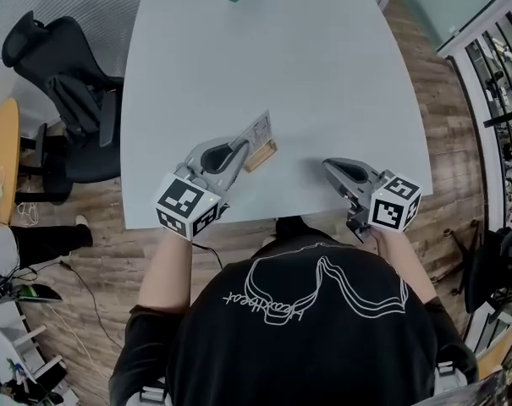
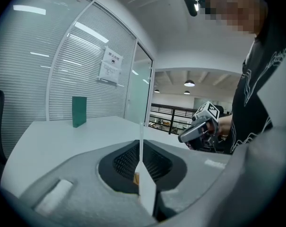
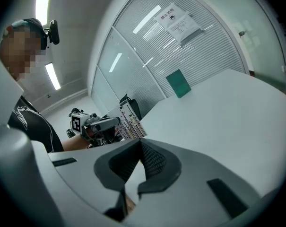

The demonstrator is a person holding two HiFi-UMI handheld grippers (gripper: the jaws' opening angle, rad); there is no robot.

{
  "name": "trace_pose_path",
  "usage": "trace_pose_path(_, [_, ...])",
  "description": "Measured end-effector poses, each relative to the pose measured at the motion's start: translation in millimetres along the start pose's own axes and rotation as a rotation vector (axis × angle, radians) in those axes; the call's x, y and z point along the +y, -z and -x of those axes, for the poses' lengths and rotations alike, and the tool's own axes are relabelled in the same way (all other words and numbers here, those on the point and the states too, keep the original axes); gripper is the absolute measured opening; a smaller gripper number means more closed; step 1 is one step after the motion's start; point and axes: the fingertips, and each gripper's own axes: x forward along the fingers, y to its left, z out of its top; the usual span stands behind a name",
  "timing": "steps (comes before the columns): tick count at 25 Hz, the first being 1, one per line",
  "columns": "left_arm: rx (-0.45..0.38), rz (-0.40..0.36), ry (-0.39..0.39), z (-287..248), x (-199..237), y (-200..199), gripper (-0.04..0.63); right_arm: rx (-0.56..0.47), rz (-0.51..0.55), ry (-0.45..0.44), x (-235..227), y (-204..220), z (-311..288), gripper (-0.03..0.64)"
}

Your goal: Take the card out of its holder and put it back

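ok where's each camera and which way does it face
head view: on the person's head, facing steeply down at the white table; both forearms, black shirt, left tongs, right tongs show
left gripper view: on the left tongs, facing across the table; card between its jaws, torso at right
right gripper view: on the right tongs, facing the left tongs and card; left forearm shows
shared: both gripper views show the green box

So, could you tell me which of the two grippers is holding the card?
The left gripper: its fingers are closed on the thin white printed card, seen edge-on between them in its own view. The right gripper has nothing between its fingers.
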Motion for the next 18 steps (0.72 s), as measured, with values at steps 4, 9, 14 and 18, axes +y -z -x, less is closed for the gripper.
trace_pose_path(4, [0.009,-0.015,0.017,-3,2,12,0.025,0.023,-0.006,0.000,-2,5,-5,0.009])
trace_pose_path(9, [0.032,-0.054,0.047,-9,4,24,0.025,0.048,-0.017,0.007,-8,11,-11,0.009])
trace_pose_path(14, [0.034,-0.026,0.034,-12,8,35,0.025,0.065,-0.024,0.003,-10,16,-12,0.009])
trace_pose_path(18, [0.039,-0.015,0.048,-14,9,41,0.025,0.074,-0.027,0.009,-11,16,-14,0.009])
